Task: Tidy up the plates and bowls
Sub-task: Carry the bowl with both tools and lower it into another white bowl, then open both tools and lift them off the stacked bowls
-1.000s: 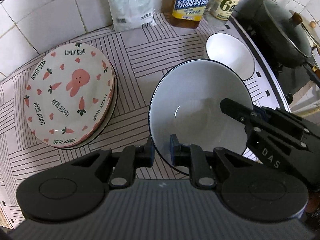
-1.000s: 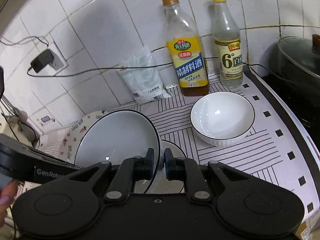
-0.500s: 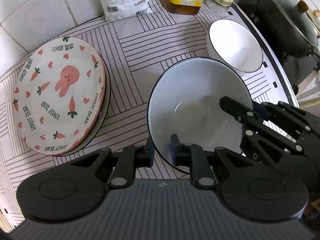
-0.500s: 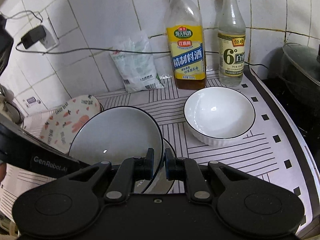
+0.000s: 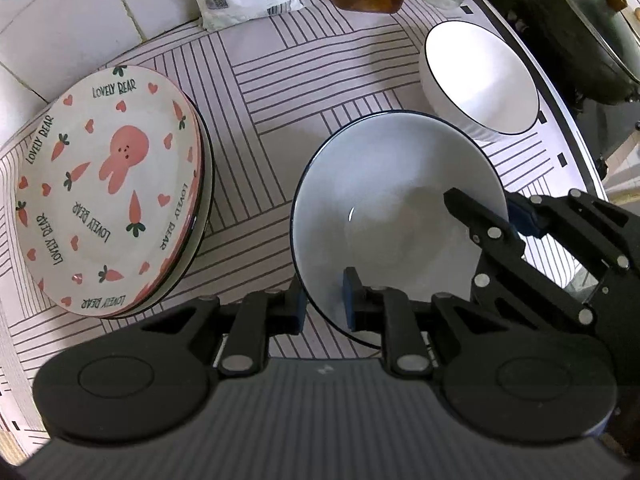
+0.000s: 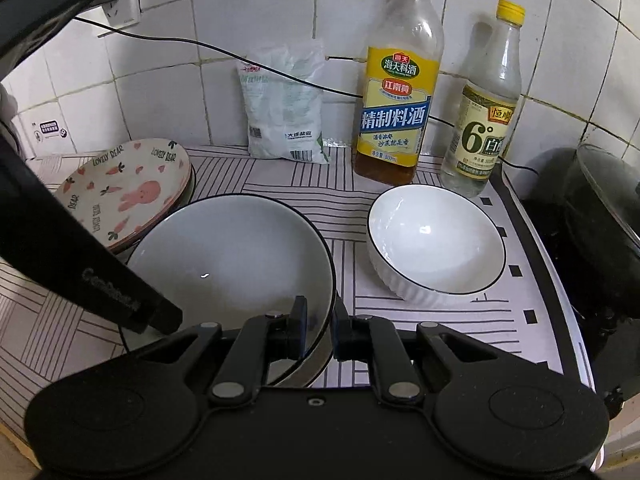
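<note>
Grey dark-rimmed bowl (image 5: pixel 384 208), both grippers' fingers (image 5: pixel 352 292) straddling its rim, left (image 5: pixel 323 300) opening, right (image 6: pixel 320 330) clamped

A wide grey bowl (image 5: pixel 396 216) with a thin dark rim sits upright mid-surface. Left of it, well apart, lies a stack of plates (image 5: pixel 108 188); the top one is cream with a pink rabbit, carrots, hearts and "LOVELY BEAR". A smaller white bowl (image 6: pixel 436 240), ribbed outside and dark-rimmed, stands upright to the right, near the grey one.
</note>
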Demonstrator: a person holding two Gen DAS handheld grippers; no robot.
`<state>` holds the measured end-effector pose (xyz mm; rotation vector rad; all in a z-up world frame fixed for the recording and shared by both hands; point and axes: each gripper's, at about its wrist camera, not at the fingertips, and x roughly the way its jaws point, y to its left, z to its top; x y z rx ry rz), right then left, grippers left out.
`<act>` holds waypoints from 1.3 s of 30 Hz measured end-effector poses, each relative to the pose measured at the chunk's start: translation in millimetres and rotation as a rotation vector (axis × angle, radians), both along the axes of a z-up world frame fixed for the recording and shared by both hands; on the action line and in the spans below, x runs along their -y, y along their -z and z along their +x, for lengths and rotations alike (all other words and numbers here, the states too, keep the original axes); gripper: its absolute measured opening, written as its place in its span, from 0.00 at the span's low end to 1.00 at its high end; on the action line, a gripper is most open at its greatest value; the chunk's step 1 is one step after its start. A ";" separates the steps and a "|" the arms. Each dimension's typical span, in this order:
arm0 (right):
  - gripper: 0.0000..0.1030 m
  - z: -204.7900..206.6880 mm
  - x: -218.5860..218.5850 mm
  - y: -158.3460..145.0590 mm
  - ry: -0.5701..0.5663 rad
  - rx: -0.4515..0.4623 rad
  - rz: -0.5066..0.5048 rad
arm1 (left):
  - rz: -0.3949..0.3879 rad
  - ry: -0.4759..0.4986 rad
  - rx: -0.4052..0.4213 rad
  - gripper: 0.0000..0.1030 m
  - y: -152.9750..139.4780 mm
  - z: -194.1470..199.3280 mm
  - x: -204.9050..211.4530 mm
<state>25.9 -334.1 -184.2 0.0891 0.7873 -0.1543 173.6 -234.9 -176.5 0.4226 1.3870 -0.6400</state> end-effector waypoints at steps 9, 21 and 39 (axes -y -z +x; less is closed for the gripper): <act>0.19 4.5 -10.3 3.4 -0.002 -0.020 -0.122 | 0.013 0.012 0.006 0.17 4.8 -0.7 4.7; 0.37 -22.7 5.1 -21.8 -0.042 0.095 0.046 | -0.088 -0.011 0.031 0.37 -32.1 5.9 -3.5; 0.74 -57.9 56.6 -33.9 0.007 0.200 0.011 | -0.202 0.112 0.106 0.49 -56.5 17.2 50.4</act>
